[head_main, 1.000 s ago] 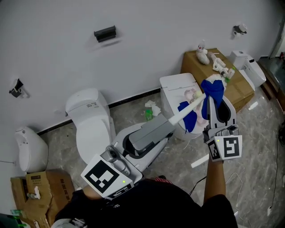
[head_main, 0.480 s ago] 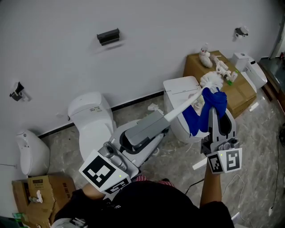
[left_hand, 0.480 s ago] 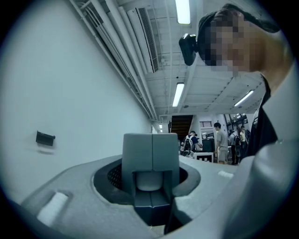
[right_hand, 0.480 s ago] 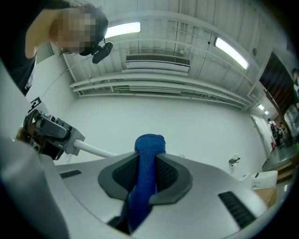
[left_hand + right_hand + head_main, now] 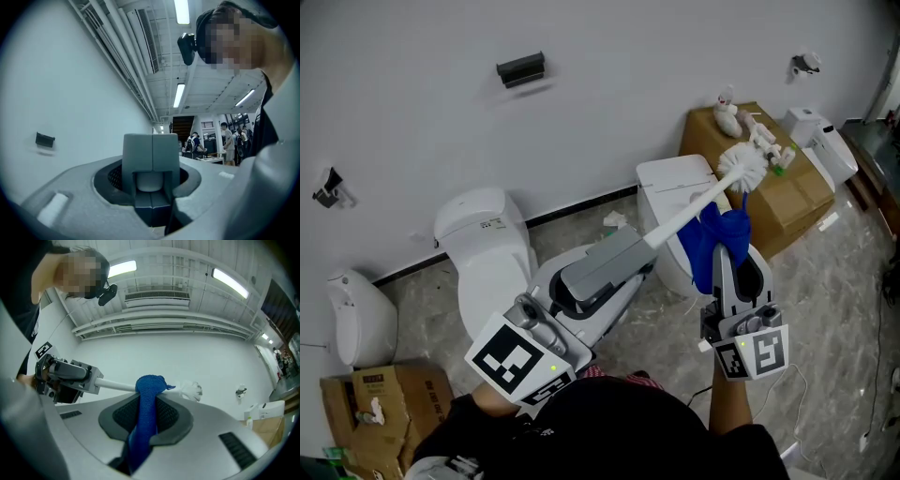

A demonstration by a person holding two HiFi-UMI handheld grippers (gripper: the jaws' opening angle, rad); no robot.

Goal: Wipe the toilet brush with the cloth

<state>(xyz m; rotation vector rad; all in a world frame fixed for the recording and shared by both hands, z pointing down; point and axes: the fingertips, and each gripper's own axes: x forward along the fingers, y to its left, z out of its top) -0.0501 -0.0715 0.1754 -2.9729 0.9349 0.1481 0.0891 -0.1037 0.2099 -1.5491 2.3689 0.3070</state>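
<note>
In the head view my left gripper (image 5: 633,253) is shut on the lower end of the white toilet brush's handle (image 5: 680,220). The brush slants up to the right, and its bristle head (image 5: 742,167) is bare. My right gripper (image 5: 727,246) is shut on the blue cloth (image 5: 712,239), which is draped against the handle just below the head. The right gripper view shows the cloth (image 5: 149,408) bunched between the jaws and folded over the handle (image 5: 115,385), with the bristle head (image 5: 191,390) beyond it. In the left gripper view the jaws (image 5: 151,154) stand clamped around the handle's end.
A white toilet (image 5: 483,253) stands at left and another toilet's tank (image 5: 675,178) sits behind the brush. At the back right, a cardboard box (image 5: 787,192) carries small items. A further box (image 5: 370,398) is at lower left, and a black holder (image 5: 521,68) hangs on the wall.
My right gripper has slid the blue cloth down the handle away from the bristle head, which was covered before and now shows bare. The left gripper has barely shifted.
</note>
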